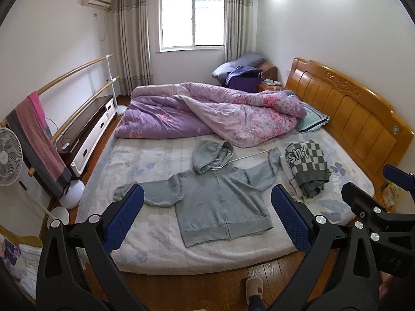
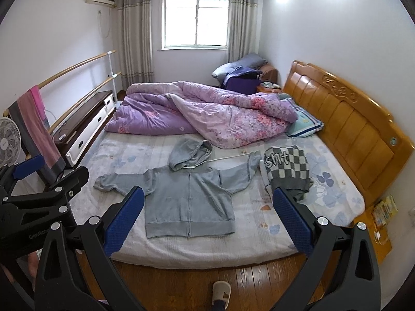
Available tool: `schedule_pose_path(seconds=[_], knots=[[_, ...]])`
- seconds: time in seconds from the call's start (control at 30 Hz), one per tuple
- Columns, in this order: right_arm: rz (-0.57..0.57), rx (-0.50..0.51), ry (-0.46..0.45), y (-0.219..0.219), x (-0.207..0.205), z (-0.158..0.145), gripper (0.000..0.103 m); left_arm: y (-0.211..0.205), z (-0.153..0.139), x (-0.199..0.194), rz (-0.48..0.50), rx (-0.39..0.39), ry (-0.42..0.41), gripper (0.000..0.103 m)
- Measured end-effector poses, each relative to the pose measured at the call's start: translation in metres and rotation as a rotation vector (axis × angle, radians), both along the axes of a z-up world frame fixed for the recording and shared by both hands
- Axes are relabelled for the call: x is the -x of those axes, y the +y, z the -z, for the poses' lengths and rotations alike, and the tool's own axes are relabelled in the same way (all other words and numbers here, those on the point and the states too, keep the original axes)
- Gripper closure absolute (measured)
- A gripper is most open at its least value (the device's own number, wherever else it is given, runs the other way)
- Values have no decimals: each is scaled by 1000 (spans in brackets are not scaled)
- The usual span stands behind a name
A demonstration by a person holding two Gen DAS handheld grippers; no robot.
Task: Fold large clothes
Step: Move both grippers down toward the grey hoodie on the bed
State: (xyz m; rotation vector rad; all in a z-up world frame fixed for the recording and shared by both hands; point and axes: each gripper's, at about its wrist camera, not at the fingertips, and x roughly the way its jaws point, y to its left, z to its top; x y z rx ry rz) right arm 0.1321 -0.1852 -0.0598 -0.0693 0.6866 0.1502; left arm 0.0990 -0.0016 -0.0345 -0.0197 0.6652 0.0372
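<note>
A grey zip hoodie (image 1: 220, 202) (image 2: 189, 202) lies flat on the bed, front up, sleeves spread, hood towards the quilt. A white drawstring runs from the hood to the right. Beside its right sleeve sits a folded grey-and-white checked garment (image 1: 307, 167) (image 2: 288, 168). My left gripper (image 1: 207, 215) hangs open above the bed's near edge, well short of the hoodie, nothing between its blue pads. My right gripper (image 2: 207, 217) is also open and empty, held back over the floor at the same height. Each gripper shows at the edge of the other's view.
A crumpled purple floral quilt (image 1: 207, 111) fills the far half of the mattress (image 1: 145, 160). The wooden headboard (image 1: 358, 111) stands at the right. A fan (image 1: 9, 155), a rail with a hanging towel (image 1: 39, 140) and a low cabinet line the left. A slippered foot (image 1: 254, 289) stands on the wood floor.
</note>
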Motion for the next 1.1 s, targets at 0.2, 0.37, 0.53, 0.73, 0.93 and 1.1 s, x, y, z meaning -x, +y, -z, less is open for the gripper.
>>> schedule_pose_path(seconds=[0.2, 0.37, 0.53, 0.73, 0.93, 1.1], knots=[[-69, 24, 39, -37, -79, 23, 7, -41, 24, -79, -64, 36, 36, 5], [-124, 54, 77, -63, -144, 37, 7, -78, 51, -147, -109, 34, 96, 5], [-171, 37, 145, -63, -193, 67, 7, -75, 85, -195, -170, 69, 149, 5], [-229, 40, 258, -27, -225, 114, 7, -39, 138, -233, -198, 102, 224, 5], [-176, 89, 293, 35, -260, 145, 7, 26, 182, -270, -164, 127, 276, 5], [-158, 87, 301, 77, -282, 184, 7, 74, 228, -301, -166, 106, 300, 5]])
